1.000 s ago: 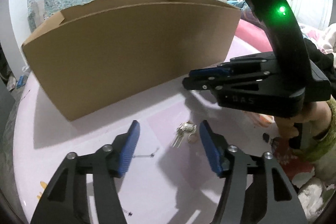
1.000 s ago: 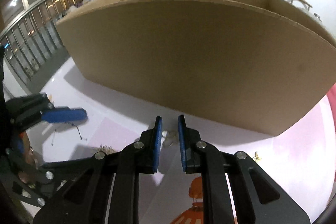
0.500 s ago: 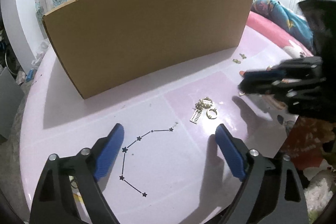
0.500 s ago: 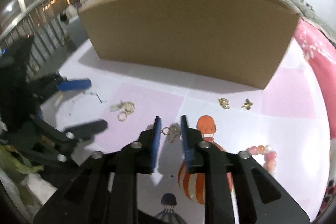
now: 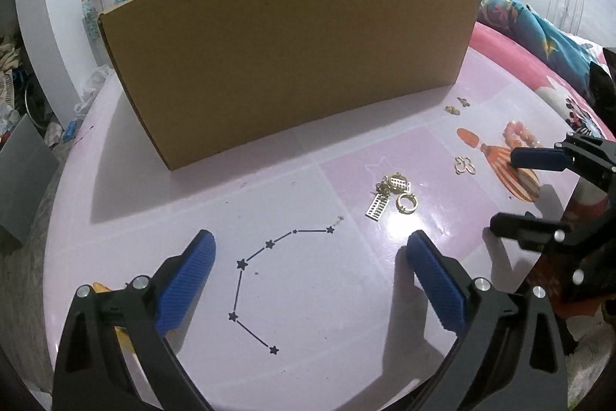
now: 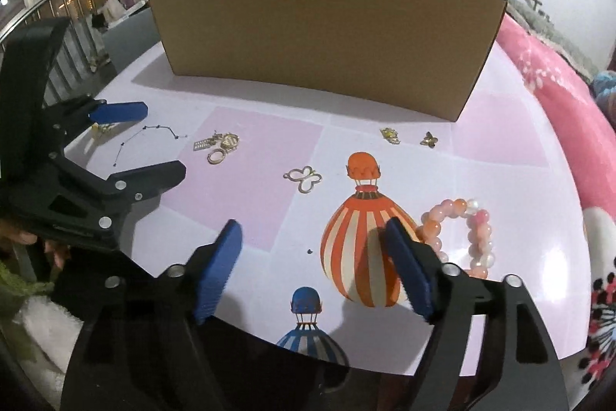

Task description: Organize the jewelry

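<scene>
My left gripper (image 5: 310, 237) hovers over the pink table (image 5: 346, 334), its jaws opening wide. A thin star-link chain (image 5: 265, 245) lies flat on the table below the gap, untouched by the pads. To its right lie a gold charm cluster (image 5: 392, 195) and a butterfly outline pendant (image 6: 303, 178). My right gripper (image 6: 313, 228) is near the front edge, jaws opening, nothing between them. A pink bead bracelet (image 6: 462, 230) lies just right of its right finger. Two small gold earrings (image 6: 390, 135) rest near the box.
A tall cardboard box (image 5: 285, 56) stands across the back of the table, its inside hidden. A pink blanket (image 6: 558, 95) lies along the right side. The left gripper (image 6: 163, 139) shows at the left of the right wrist view. Balloon pictures are printed on the tabletop.
Both grippers' jaws have spread wide. The right gripper has drawn back from the box toward the front edge. The butterfly pendant that was at its tips now lies on the table ahead.
</scene>
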Demonstrator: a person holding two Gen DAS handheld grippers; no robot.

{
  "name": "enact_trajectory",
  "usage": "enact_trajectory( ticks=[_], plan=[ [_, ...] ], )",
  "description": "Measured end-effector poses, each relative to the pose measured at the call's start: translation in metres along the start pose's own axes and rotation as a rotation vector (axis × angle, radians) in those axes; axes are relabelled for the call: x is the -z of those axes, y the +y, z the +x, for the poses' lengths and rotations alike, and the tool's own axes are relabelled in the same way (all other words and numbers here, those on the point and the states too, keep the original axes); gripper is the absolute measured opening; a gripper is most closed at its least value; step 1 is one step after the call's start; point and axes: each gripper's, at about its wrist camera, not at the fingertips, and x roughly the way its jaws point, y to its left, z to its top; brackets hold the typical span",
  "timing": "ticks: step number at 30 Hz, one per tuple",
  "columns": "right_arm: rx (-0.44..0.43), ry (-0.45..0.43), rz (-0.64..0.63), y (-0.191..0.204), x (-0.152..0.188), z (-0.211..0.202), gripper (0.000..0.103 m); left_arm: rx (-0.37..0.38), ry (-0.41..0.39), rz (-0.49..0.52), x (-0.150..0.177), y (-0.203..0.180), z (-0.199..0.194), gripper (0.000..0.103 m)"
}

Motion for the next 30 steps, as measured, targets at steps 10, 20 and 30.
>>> enact_trajectory(
  ticks=[10,20,30],
  plan=[
    [0.007,-0.038,-0.012,-0.005,0.007,0.001,0.095,0.002,0.006,0.006,0.0,0.002,-0.001,0.099],
    [-0.005,-0.054,-0.045,-0.011,0.013,-0.006,0.095,0.001,0.028,0.006,-0.003,0.001,0.0,0.099],
    [-0.006,-0.014,-0.048,-0.005,0.004,0.001,0.095,-0.009,0.036,-0.004,-0.003,-0.001,0.0,0.099]
  ],
)
